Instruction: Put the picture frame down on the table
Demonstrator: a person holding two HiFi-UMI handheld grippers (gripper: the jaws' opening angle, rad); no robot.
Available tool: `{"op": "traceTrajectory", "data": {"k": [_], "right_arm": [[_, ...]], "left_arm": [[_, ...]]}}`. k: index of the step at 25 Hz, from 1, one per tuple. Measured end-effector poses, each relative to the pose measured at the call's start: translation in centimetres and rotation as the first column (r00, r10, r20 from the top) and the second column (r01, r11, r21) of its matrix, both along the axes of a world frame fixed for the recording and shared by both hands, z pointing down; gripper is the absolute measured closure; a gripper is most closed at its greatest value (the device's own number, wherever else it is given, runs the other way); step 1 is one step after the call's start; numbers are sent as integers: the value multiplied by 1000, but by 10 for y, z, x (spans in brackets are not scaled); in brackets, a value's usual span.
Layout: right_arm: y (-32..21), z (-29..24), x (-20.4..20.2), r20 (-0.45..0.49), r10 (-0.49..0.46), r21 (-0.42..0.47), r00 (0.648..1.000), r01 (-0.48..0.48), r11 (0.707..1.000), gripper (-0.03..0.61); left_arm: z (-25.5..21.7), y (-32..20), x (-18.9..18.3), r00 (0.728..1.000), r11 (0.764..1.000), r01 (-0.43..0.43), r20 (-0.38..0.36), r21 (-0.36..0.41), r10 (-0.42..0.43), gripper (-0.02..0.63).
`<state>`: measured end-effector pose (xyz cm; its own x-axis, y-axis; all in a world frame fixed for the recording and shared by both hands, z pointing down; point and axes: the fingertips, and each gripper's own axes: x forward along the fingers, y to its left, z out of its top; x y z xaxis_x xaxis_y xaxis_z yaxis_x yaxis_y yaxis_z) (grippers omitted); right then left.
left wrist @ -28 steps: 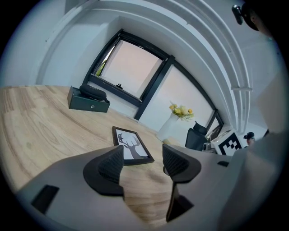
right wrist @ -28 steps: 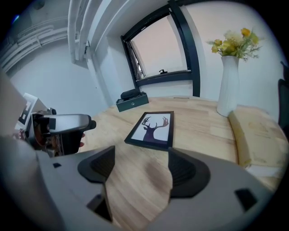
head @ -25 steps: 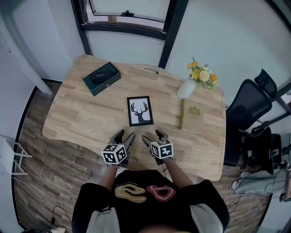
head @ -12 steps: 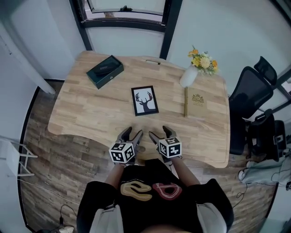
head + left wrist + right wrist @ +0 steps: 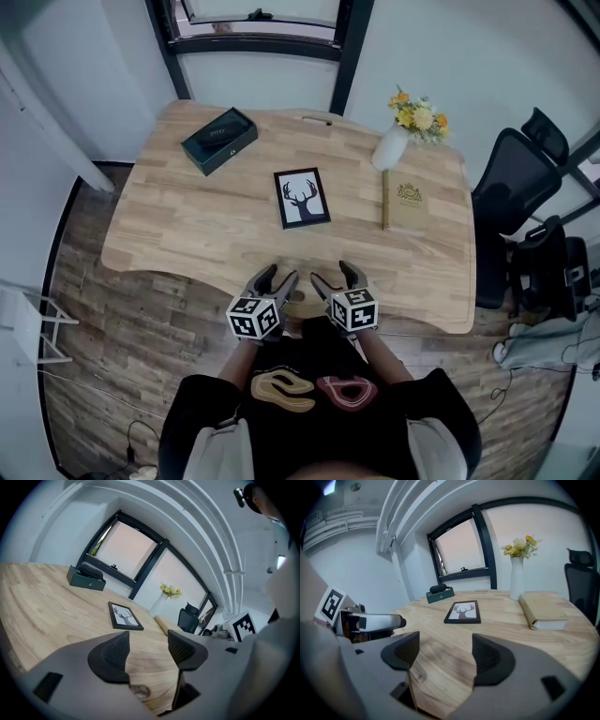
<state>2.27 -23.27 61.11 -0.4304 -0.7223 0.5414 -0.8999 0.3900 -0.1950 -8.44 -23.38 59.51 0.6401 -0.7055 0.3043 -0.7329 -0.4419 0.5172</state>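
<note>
The black picture frame (image 5: 302, 198) with a deer-head print lies flat in the middle of the wooden table (image 5: 178, 234); it also shows as picture frame (image 5: 125, 616) and picture frame (image 5: 463, 611). My left gripper (image 5: 273, 282) hangs over the table's near edge, open, nothing between its jaws. My right gripper (image 5: 334, 279) is beside it, also open and empty. Both stay well short of the frame. Left gripper (image 5: 147, 651) and right gripper (image 5: 444, 652) each show bare wood between the jaws.
A dark green box (image 5: 218, 140) sits at the table's far left. A white vase with yellow flowers (image 5: 398, 138) and a tan book (image 5: 401, 202) are at the far right. A black office chair (image 5: 516, 206) stands to the right of the table.
Both grippers have drawn back from the frame toward the table's near edge. The frame stays flat on the table.
</note>
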Motion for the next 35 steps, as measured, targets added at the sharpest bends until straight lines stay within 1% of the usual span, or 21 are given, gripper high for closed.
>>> {"op": "traceTrajectory", "data": {"k": [6,10,13,15,17,19,23,25,28,32,35], "right_arm": [[16,6,-4,2,0,-10,1000,0,1000,230],[22,9,-5,-6,-5,-21,1000,5,1000,242],[25,6,-4,-11,9,-7,1000,-9,1000,294],[27,5,-4,-19,18,-2,1000,-18,1000,321],[27,2,-4,-20,21,8,1000,-21,1000,345],[26,-2,-3,-13,28,26,1000,-27,999,386],[27,-5,-4,-13,20,42,1000,-20,999,435],[27,-4,-2,-13,22,39,1000,-22,999,452],[28,-7,0,-15,35,62,999,-34,997,511],[29,-10,2,-14,55,80,998,-54,995,543],[26,-13,6,-15,82,102,996,-80,992,558]], "left_arm": [[6,14,-4,1000,1000,-1,22,0,1,385],[9,20,-6,1000,1000,8,14,-17,-8,444],[9,23,-7,999,1000,13,29,-7,-13,488],[8,25,-8,1000,1000,17,20,-6,-17,536],[7,25,-6,1000,1000,16,6,-9,-16,554],[6,26,-4,1000,1000,12,7,-6,-12,574],[0,27,-6,999,999,28,20,20,-29,583],[-5,26,-6,999,999,35,9,31,-36,586],[-9,28,-3,1000,999,20,6,43,-20,586],[-10,31,0,1000,999,-1,21,49,0,586],[-10,29,-1,1000,999,8,28,49,-9,591]]}}
